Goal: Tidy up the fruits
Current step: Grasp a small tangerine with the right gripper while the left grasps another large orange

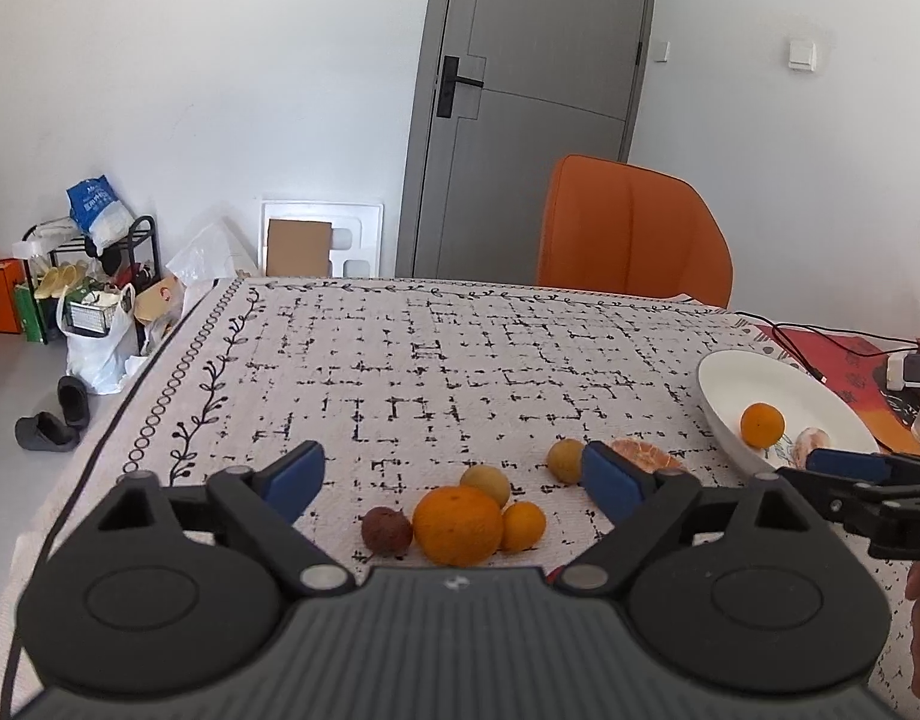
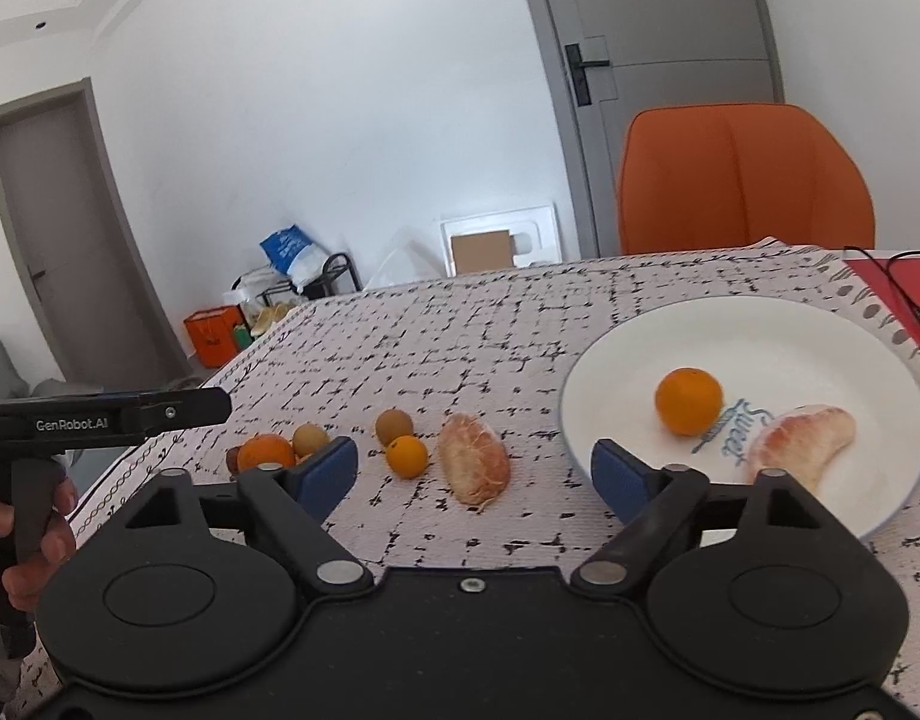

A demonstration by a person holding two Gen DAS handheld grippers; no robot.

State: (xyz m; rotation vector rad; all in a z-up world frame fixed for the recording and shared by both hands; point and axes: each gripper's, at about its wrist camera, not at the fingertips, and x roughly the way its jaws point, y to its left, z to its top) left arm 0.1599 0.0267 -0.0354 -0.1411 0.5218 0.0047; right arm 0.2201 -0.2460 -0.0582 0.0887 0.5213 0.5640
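A white plate (image 2: 820,336) on the patterned cloth holds a small orange (image 2: 688,400) and a peeled pomelo segment (image 2: 802,441); the plate also shows in the left wrist view (image 1: 724,384). Left of the plate lie another peeled segment (image 2: 475,466), a small orange (image 2: 406,456) and a brownish round fruit (image 2: 394,426). My left gripper (image 1: 454,474) is open and empty above a big orange (image 1: 457,525), a dark brown fruit (image 1: 387,531), a small orange (image 1: 523,526) and two yellow-brown fruits (image 1: 487,483). My right gripper (image 2: 475,471) is open and empty, with the peeled segment between its fingers.
An orange chair (image 1: 634,228) stands at the table's far edge. A red mat with black cables (image 1: 832,348) and a charger lies right of the plate. Bags, a rack and slippers (image 1: 52,420) are on the floor at the left.
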